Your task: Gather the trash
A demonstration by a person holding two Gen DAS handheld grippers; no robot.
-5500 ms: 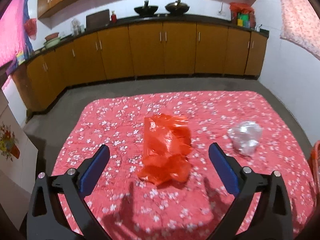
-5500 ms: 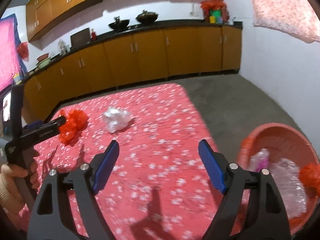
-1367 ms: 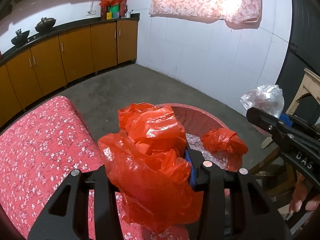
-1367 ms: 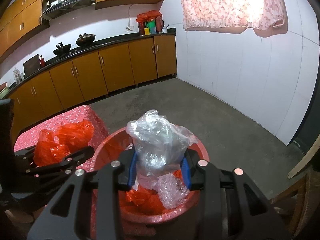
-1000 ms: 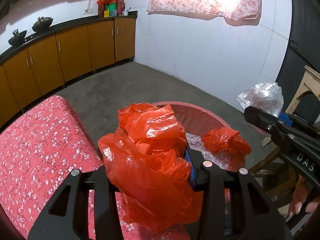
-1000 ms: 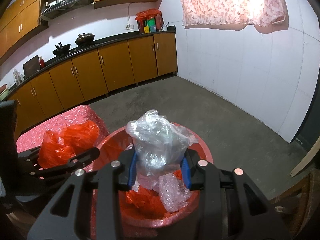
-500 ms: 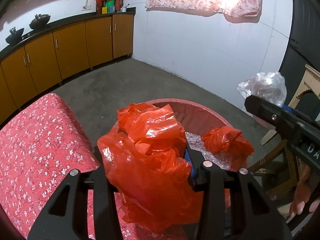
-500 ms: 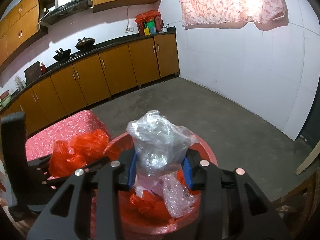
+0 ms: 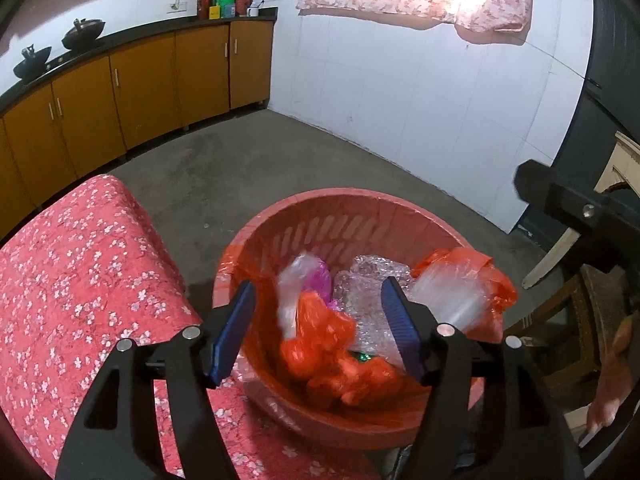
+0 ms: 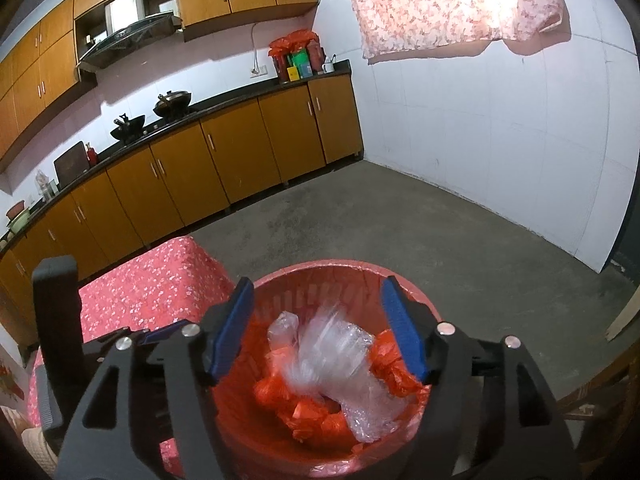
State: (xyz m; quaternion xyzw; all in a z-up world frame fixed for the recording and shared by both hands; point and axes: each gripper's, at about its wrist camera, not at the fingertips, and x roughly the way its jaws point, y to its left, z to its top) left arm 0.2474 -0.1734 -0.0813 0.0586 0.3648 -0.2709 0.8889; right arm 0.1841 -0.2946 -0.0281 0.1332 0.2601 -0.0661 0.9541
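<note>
Both grippers hang over a round red basket (image 9: 340, 196) beside the table. My left gripper (image 9: 318, 332) has its jaws opening, with nothing pressed between the blue pads. The crumpled red bag (image 9: 320, 344) lies blurred below them, inside the basket. My right gripper (image 10: 318, 328) is also opening with bare pads. The clear plastic bag (image 10: 332, 352) is a blur just under it, among red bags and bubble wrap in the basket (image 10: 320, 268). In the left wrist view, the same clear bag (image 9: 444, 300) streaks down at the basket's right side.
The table with its red floral cloth (image 9: 80, 280) touches the basket's left side. Orange cabinets (image 10: 240, 152) line the far wall across bare concrete floor (image 10: 440, 232). A wooden chair (image 9: 580, 320) and a person's hand (image 9: 612, 380) are at the right.
Both grippers have opened. The red bag has dropped out of the left jaws and the clear bag out of the right jaws, both into the basket.
</note>
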